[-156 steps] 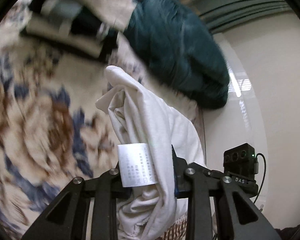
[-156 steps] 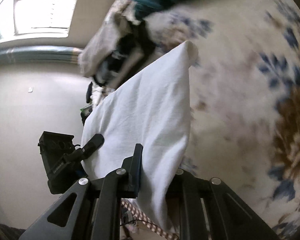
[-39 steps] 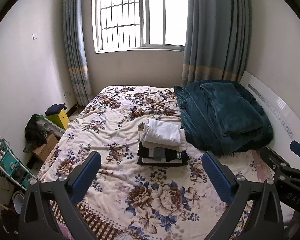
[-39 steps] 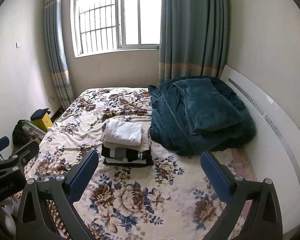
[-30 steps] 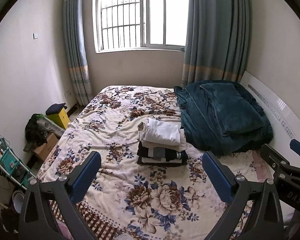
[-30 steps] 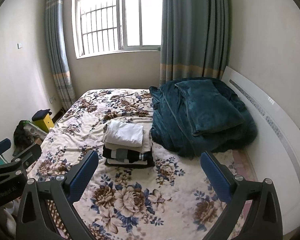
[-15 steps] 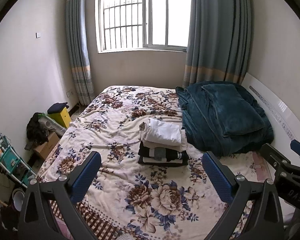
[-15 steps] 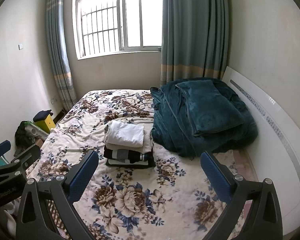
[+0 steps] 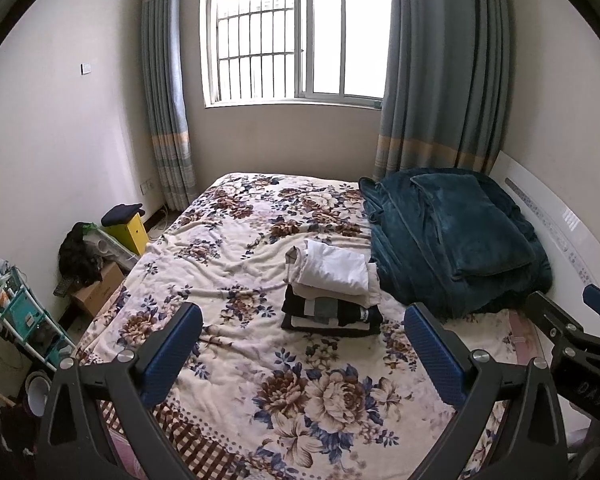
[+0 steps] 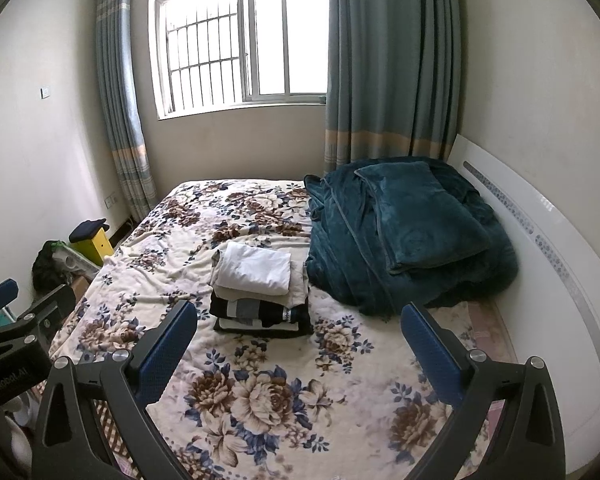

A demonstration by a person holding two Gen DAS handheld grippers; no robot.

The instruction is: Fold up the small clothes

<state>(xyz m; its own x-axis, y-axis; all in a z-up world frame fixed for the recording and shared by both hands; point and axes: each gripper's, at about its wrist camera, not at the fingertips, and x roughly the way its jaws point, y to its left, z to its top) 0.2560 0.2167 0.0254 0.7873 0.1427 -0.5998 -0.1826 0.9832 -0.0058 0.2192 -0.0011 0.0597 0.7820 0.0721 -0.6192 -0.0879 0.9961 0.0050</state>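
Both the left gripper (image 9: 302,352) and right gripper (image 10: 300,350) are wide open and empty, folded stack (image 10: 260,288) straight ahead between the fingers, well off, neither obviously nearer.

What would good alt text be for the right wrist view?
A stack of folded clothes, white garment on top, sits on a floral bedspread beside a teal blanket. The open right gripper frames it, empty.
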